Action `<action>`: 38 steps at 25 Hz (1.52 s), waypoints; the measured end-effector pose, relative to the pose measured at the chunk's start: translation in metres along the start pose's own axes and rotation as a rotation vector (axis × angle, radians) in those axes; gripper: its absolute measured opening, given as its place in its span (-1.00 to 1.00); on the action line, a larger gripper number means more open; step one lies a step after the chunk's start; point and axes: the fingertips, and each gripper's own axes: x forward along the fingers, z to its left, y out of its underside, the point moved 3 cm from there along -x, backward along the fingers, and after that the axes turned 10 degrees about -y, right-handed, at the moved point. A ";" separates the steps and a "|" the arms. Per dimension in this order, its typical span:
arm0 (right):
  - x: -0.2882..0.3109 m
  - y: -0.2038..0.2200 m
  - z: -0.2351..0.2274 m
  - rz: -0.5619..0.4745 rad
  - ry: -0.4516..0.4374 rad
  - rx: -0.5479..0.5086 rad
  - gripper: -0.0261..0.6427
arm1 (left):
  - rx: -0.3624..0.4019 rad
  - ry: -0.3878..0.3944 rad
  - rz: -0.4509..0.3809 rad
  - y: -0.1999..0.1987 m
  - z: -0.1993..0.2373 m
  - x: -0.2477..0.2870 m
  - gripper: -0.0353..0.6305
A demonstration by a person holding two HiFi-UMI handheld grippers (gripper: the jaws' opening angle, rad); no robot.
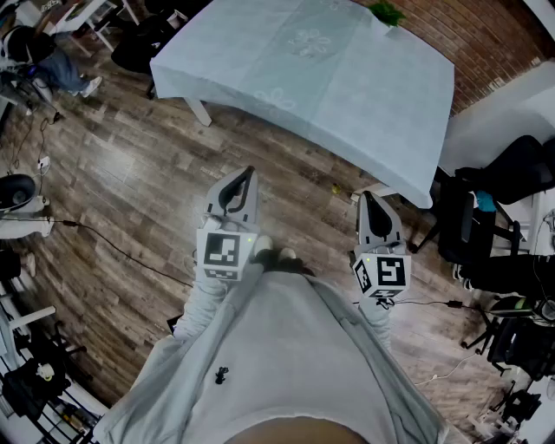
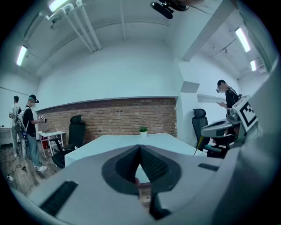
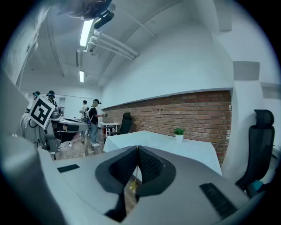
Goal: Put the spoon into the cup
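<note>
Closest to the lens is the person's grey top [image 1: 286, 364], and sticking out past it are the left gripper [image 1: 249, 173] and right gripper [image 1: 366, 196], both with jaws pinched fully together on nothing (each gripper's own view shows the ribbed pads meeting, with only floor and table beyond them). Both hang over the wood floor [image 1: 130, 191], well short of the table [image 1: 347, 87] that fills the upper middle of the head view. Progress-wise I'd call it zero: neither the spoon nor the cup shows in any view, so I can't say where they sit or what the spoon looks like. Only thing I can spot on that pale cloth is a little potted plant [image 1: 386, 12] at the upper right edge. Everything's still to do: find the spoon, grab it, drop it in the cup.
</note>
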 end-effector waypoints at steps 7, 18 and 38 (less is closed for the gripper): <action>-0.016 0.002 0.002 -0.021 0.017 0.021 -0.87 | -0.006 -0.024 -0.001 0.001 -0.003 -0.018 -0.84; -0.031 0.015 -0.004 -0.025 -0.037 0.019 -0.87 | -0.025 -0.083 0.017 0.009 -0.015 -0.038 -0.84; 0.172 -0.032 -0.052 -0.023 -0.025 0.014 -0.87 | -0.009 -0.041 0.021 -0.003 0.092 0.140 -0.84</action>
